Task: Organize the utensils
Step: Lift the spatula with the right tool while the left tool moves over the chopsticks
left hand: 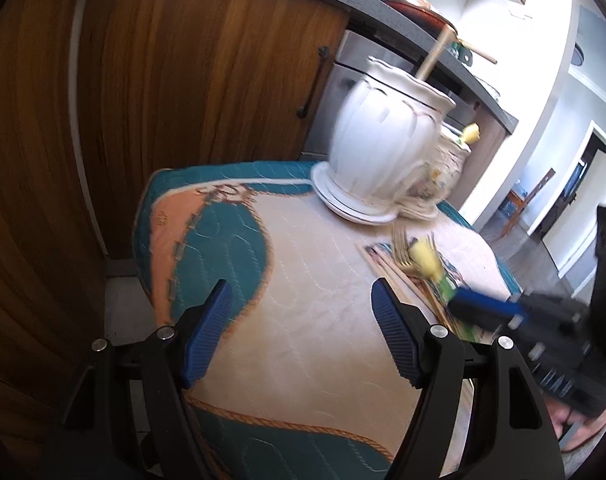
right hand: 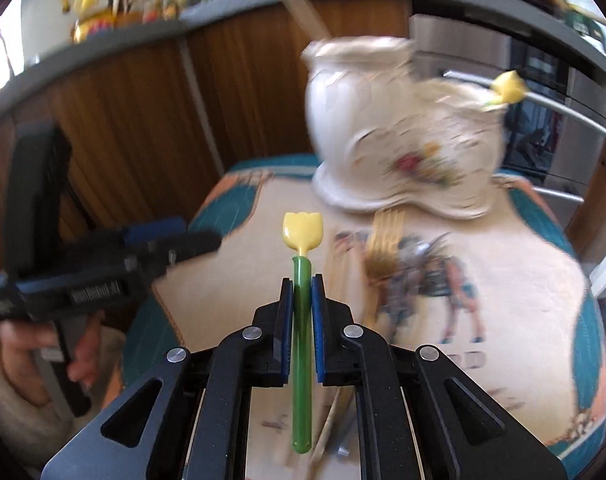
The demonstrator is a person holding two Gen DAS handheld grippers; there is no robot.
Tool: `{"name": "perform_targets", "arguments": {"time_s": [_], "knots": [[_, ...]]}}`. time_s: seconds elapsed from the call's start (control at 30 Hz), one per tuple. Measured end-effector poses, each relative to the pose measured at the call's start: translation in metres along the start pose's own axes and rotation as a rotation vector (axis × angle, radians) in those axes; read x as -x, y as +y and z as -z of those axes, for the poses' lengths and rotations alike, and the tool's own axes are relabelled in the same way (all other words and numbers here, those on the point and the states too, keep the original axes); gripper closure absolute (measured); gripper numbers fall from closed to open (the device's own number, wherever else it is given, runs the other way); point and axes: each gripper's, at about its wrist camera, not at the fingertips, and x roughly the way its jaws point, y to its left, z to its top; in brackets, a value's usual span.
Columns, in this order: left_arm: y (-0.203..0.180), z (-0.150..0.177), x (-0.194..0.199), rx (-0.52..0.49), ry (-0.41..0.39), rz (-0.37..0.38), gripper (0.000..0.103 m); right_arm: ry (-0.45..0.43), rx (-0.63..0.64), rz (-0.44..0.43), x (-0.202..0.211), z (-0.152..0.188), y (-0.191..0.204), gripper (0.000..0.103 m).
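Jaws of the right gripper (right hand: 302, 280) clench the smooth green stem of a plastic tulip-headed utensil (right hand: 302, 256), its long axis running straight away, yellow tulip end forward, above the quilted cloth (right hand: 231, 280). Left gripper (left hand: 301, 300) hangs with ribbed blue jaws wide apart, empty. Beyond lie gold forks (right hand: 383, 248), then two ribbed white ceramic jars (right hand: 343, 120).
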Motion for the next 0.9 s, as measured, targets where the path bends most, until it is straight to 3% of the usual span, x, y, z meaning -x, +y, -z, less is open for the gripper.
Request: {"name": "perform_targets", "arguments": {"time_s": [0.1, 0.17, 0.3, 0.53, 0.8, 0.9], "knots": [[-0.023, 0.004, -0.008, -0.055, 0.049, 0.003, 0.033, -0.071, -0.066, -0.01, 0.022, -0.008, -0.024, 0.093], [-0.04, 0.008, -0.02, -0.075, 0.111, 0.012, 0.041, -0.104, -0.097, -0.001, 0.034, -0.01, -0.041, 0.093], [-0.062, 0.013, -0.037, -0.076, 0.19, 0.02, 0.05, -0.114, -0.151, -0.004, 0.04, -0.004, -0.067, 0.093], [-0.093, 0.018, -0.049, -0.172, 0.213, -0.051, 0.053, -0.11, -0.161, -0.014, 0.032, 0.007, -0.077, 0.093], [-0.09, 0.017, -0.046, -0.206, 0.239, -0.121, 0.056, -0.139, -0.187, -0.039, 0.04, 0.008, -0.088, 0.093], [-0.085, 0.012, -0.043, -0.149, 0.245, -0.079, 0.056, -0.143, -0.184, -0.05, 0.041, 0.009, -0.088, 0.093]]}}
